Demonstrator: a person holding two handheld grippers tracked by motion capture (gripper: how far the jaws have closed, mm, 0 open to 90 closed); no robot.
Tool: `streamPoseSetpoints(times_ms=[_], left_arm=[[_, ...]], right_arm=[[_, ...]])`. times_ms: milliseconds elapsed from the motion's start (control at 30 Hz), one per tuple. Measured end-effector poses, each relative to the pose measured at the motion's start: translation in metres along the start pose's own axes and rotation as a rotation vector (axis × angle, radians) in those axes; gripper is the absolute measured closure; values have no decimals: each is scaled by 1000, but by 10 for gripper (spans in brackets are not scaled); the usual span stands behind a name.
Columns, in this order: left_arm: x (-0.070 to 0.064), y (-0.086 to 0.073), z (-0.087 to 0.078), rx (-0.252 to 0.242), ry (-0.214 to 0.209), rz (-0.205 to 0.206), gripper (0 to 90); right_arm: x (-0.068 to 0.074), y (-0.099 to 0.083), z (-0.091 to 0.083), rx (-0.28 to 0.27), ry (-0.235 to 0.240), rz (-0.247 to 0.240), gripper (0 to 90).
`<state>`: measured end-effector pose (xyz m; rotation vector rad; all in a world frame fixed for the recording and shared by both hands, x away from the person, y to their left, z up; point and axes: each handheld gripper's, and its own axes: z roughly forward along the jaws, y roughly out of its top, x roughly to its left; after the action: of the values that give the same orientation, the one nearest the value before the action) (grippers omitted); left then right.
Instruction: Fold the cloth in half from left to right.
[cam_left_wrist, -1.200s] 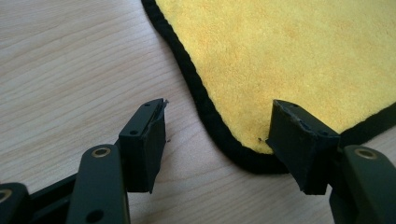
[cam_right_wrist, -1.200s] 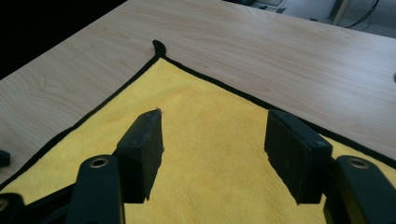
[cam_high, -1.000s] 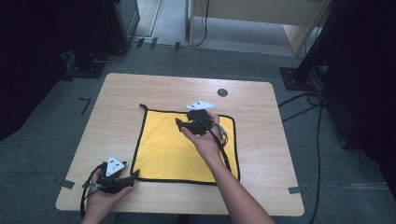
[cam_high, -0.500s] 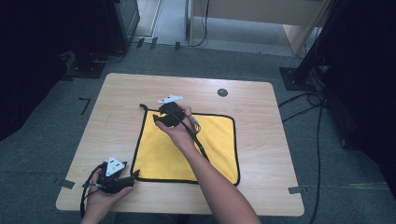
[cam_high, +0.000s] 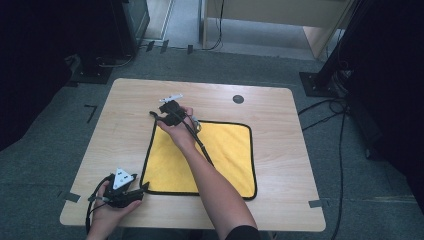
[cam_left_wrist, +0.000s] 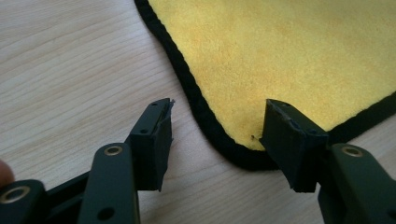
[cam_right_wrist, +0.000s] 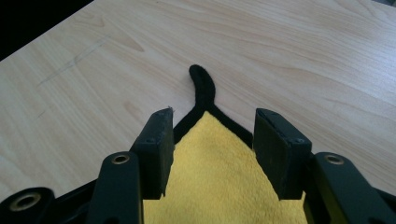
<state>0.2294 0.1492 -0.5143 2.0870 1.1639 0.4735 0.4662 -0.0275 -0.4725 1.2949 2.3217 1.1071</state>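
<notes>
Yellow cloth (cam_high: 210, 155) lies flat on the table (cam_high: 280, 110), nothing folded yet; right gripper (cam_right_wrist: 208, 135) straddles its far-left corner, left gripper (cam_left_wrist: 217, 135) its near-left corner, both open, gripping nothing

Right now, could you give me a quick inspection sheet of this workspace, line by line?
Surface: light wooden table, with a dark round disc near its far edge.
Job's things: yellow cloth with black edging, lying flat; its far left corner ends in a black loop.
Clutter: nothing seen.
Grippers: right gripper open, its fingers either side of the cloth's far left corner; left gripper open, low at the near left corner.
Cables: one trails from each gripper; more lie on the floor at the right.
Surroundings: grey carpet, black stands, tape marks on the floor.
</notes>
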Motion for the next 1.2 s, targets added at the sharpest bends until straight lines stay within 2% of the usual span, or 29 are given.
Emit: streamPoseSetpoints(times_ms=[200,267,333,467,567,633,700,767,800,900,1000,1100,1133,1200], left_arm=[[1,0,-1,2,-2,-8,439],[0,0,-1,6,1,-8,438],[1,0,-2,10,-6,-29,439],[4,0,-4,13,-20,-58,519],[5,0,-5,14,-62,-66,635],[4,0,-5,20,-73,-42,715],[3,1,-5,29,-79,-39,795],[1,2,-6,29,-63,-46,850],[1,3,-8,20,-67,-46,859],[1,5,-14,-10,-58,-30,867],[5,8,-26,-64,-5,-30,872],[10,14,-41,-124,27,-47,874],[11,17,-48,-147,47,-39,874],[11,20,-56,-176,44,-31,874]], right_arm=[[2,4,19,27,-9,-36,543],[3,5,28,42,-10,-34,544],[3,5,35,46,-16,-29,547],[3,5,49,71,-14,-8,549],[8,4,54,64,-45,-39,581],[10,3,55,72,-59,-47,653],[11,4,55,75,-72,-62,759],[10,4,55,84,-71,-54,802],[10,5,55,88,-69,-48,808],[12,12,54,89,-54,-72,816],[17,29,47,44,-15,-73,817],[24,50,37,-21,39,-79,818],[26,54,35,-37,46,-79,817],[31,62,26,-75,71,-91,816]])
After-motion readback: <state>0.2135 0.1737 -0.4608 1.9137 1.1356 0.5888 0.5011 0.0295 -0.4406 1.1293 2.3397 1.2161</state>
